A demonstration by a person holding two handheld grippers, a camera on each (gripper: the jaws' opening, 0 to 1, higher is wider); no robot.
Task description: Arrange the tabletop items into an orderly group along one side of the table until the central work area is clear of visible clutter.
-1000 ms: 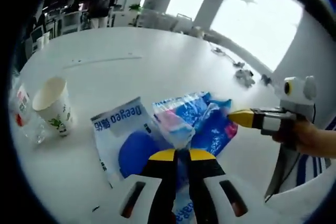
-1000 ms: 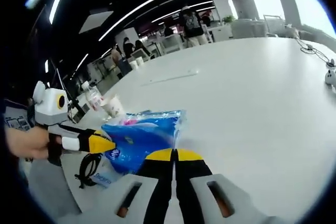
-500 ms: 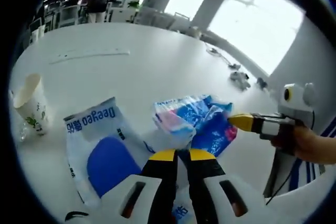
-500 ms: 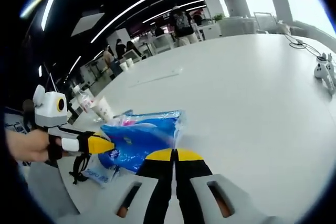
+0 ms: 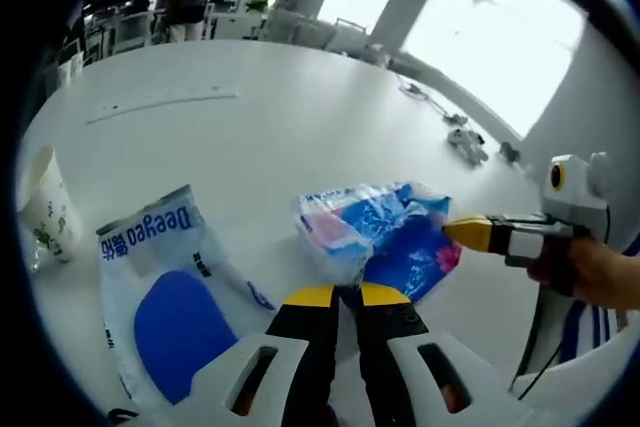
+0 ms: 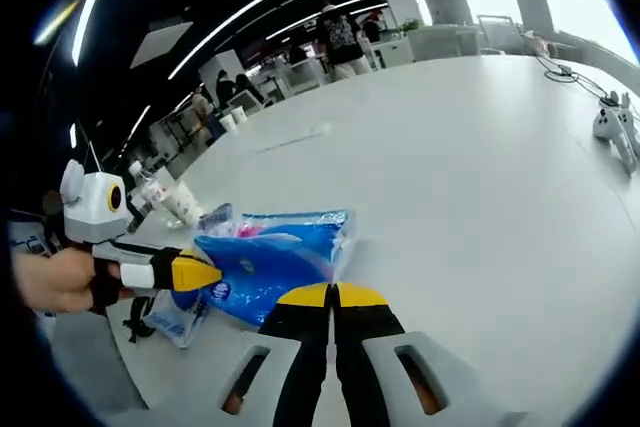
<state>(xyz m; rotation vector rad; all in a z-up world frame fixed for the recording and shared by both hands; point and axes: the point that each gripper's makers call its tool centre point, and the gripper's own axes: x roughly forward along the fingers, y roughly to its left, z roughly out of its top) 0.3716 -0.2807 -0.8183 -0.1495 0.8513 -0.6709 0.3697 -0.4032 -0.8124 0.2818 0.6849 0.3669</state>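
Observation:
A blue tissue pack (image 5: 378,234) with pink print hangs between both grippers, a little above the white table (image 5: 270,137). My left gripper (image 5: 338,296) is shut on its near edge. My right gripper (image 5: 462,234) comes in from the right, held by a hand (image 5: 600,275), with its yellow tip shut on the pack's far end. In the right gripper view the tissue pack (image 6: 270,259) spans from my right gripper (image 6: 330,296) to my left gripper (image 6: 200,274). A white and blue Deeyeo bag (image 5: 150,287) lies flat at the left, beside a paper cup (image 5: 42,209).
The paper cup (image 6: 184,203) and a plastic bottle (image 6: 150,187) stand near the table's edge, with the Deeyeo bag (image 6: 178,317) and a black cable (image 6: 135,332) close by. White devices (image 6: 610,127) with cords lie far right. A thin strip (image 5: 160,102) lies mid-table.
Both views have shifted: the cup and the Deeyeo bag now lie further left in the left gripper view. The tissue pack stays held between both shut grippers.

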